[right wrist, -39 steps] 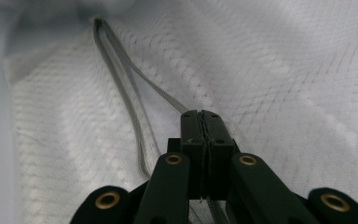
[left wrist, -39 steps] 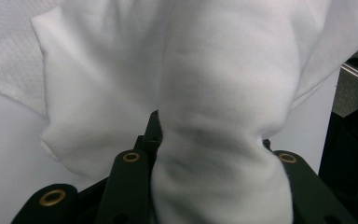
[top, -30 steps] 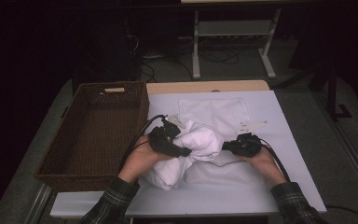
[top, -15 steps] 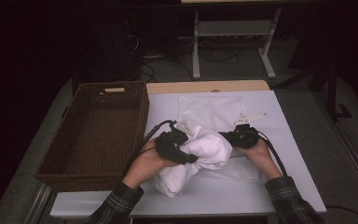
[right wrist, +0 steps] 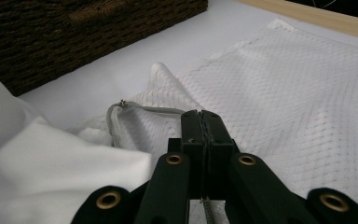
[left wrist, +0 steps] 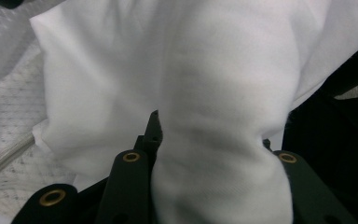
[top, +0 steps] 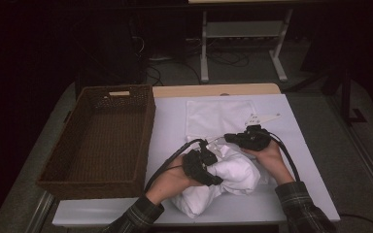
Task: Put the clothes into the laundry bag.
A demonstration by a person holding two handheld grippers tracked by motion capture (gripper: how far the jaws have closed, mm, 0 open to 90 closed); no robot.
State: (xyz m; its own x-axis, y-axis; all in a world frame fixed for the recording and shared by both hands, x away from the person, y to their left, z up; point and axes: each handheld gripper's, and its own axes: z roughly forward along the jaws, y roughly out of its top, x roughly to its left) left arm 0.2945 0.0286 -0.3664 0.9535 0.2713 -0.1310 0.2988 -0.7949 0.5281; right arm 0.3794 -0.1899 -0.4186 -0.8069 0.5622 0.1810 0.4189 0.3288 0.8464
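Observation:
A bunched white cloth (top: pixel 238 177) lies on the table's near middle. My left gripper (top: pixel 215 179) is shut on it; in the left gripper view the cloth (left wrist: pixel 191 70) bulges between the two black fingers (left wrist: pixel 152 135). A white mesh bag (top: pixel 218 116) lies flat behind it. My right gripper (top: pixel 230 138) points left at the bag's near edge. In the right gripper view its jaws (right wrist: pixel 201 116) are pressed together on a thin strip of the mesh bag (right wrist: pixel 298 93), beside the grey zipper edge (right wrist: pixel 140 110). The cloth (right wrist: pixel 51 172) sits close on the left there.
A dark wicker basket (top: pixel 145 141) stands on the left of the white table mat (top: pixel 301 160), and its wall (right wrist: pixel 74 32) appears in the right gripper view. A wooden strip (top: pixel 213 90) runs along the table's far edge. Desk legs and cables stand on the floor beyond.
My left gripper has carried the white cloth to the right and nearer the table's front, closing in on the right gripper. The right gripper has hardly moved.

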